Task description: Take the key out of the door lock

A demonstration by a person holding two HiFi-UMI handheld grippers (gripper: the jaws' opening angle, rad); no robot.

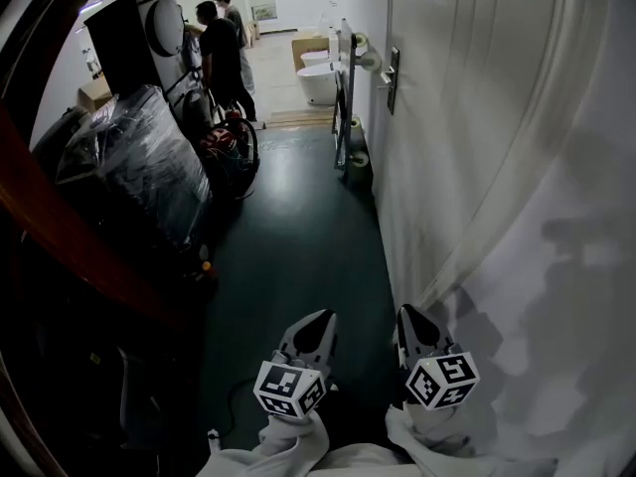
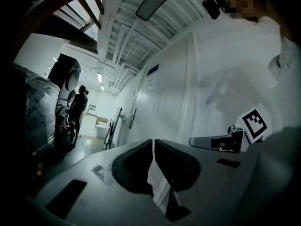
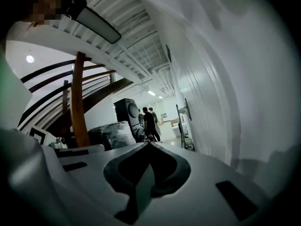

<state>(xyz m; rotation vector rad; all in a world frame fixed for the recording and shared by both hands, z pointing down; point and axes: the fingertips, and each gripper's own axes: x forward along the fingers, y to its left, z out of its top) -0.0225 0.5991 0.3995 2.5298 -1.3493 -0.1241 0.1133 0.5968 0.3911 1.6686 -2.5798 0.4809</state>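
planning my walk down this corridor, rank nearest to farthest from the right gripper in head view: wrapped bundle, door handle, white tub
1. black plastic-wrapped bundle, on the left
2. dark metal door handle, on the right, further along
3. white rounded tub, at the far end

floor [image 1: 298, 246] dark green | wall [image 1: 477, 127] white | beam [image 1: 70, 241] red-brown | left claw [image 2: 153, 142] black

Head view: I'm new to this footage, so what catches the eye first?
Two shut grippers, the left gripper and right gripper, poke up from the bottom edge. A white wall fills the right side, with a door handle far along it, and two people stand at the corridor's far end.
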